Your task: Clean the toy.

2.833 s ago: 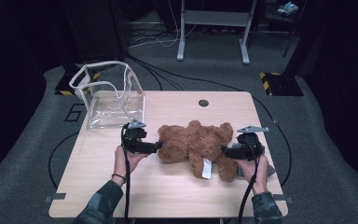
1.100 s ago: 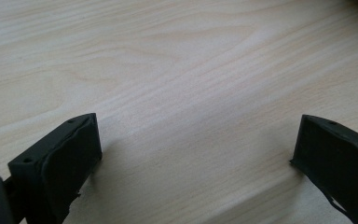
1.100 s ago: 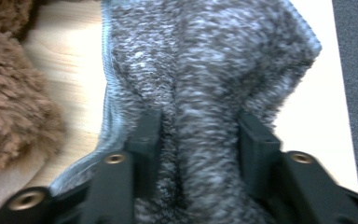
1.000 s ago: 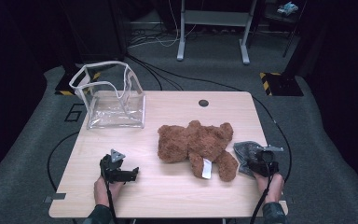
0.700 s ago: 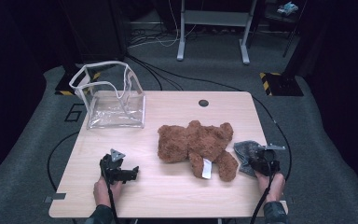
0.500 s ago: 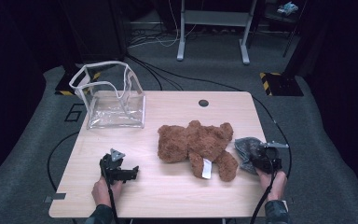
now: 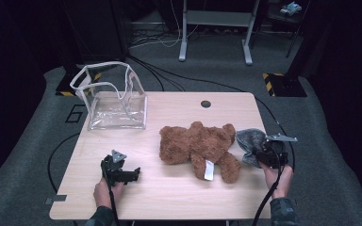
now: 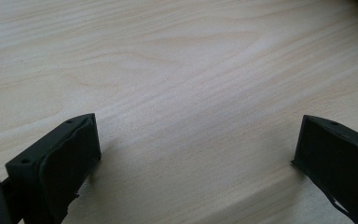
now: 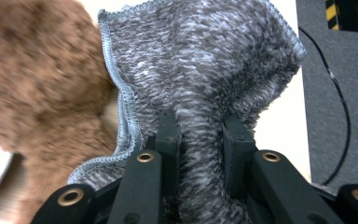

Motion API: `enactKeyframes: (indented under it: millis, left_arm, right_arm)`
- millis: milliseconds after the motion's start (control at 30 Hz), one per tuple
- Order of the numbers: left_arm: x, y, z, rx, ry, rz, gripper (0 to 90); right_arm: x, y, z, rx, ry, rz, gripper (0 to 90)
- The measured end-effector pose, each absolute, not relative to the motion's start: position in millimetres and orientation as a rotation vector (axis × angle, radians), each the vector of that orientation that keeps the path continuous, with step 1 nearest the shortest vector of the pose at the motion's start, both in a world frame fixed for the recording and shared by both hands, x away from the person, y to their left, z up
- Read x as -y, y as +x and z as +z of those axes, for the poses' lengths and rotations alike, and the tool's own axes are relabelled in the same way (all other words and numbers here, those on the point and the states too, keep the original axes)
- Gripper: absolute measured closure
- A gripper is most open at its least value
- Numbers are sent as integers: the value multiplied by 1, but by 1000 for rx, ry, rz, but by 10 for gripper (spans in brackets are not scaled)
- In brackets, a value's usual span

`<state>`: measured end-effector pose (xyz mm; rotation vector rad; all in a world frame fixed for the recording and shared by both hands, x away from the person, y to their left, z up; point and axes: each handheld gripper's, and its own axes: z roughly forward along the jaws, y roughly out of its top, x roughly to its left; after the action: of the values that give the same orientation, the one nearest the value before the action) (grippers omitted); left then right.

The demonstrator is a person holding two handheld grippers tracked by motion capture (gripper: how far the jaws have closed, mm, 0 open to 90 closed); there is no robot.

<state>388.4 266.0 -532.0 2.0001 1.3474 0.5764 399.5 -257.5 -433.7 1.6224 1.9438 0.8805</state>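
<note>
A brown teddy bear (image 7: 195, 146) lies on its back in the middle of the wooden table (image 7: 169, 197). At its right, my right gripper (image 7: 264, 153) is shut on a grey knitted cloth (image 7: 250, 141), which bunches up above the table's right edge. In the right gripper view the cloth (image 9: 200, 56) is pinched between the jaws of the gripper (image 9: 200, 135), which have just been closing on it, with the bear (image 9: 42, 70) blurred at the left. My left gripper (image 7: 134, 173) rests near the front left, open and holding nothing; its view has bare wood between the jaws (image 8: 196, 158).
A clear plastic bag (image 7: 111, 96) with white trim stands open at the table's back left corner. A dark cable hole (image 7: 206, 103) sits near the back edge. Cables trail over the grey floor around the table.
My right gripper has risen a little with the grey cloth, pulling it up off the table. Since the oldest frame both grippers left the bear; the left one now stays still.
</note>
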Motion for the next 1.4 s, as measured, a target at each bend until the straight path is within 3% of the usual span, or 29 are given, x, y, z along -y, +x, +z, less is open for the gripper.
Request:
enactKeyframes:
  millis: [733,1400]
  left_arm:
    - [-261,389,-532,-1367,1988,583,0]
    - [-260,391,-532,-1361,1990,584,0]
  right_arm:
    - [215,409,-372,-1980,1445,995,724]
    - [139,423,-365,-2126,1297,1054,723]
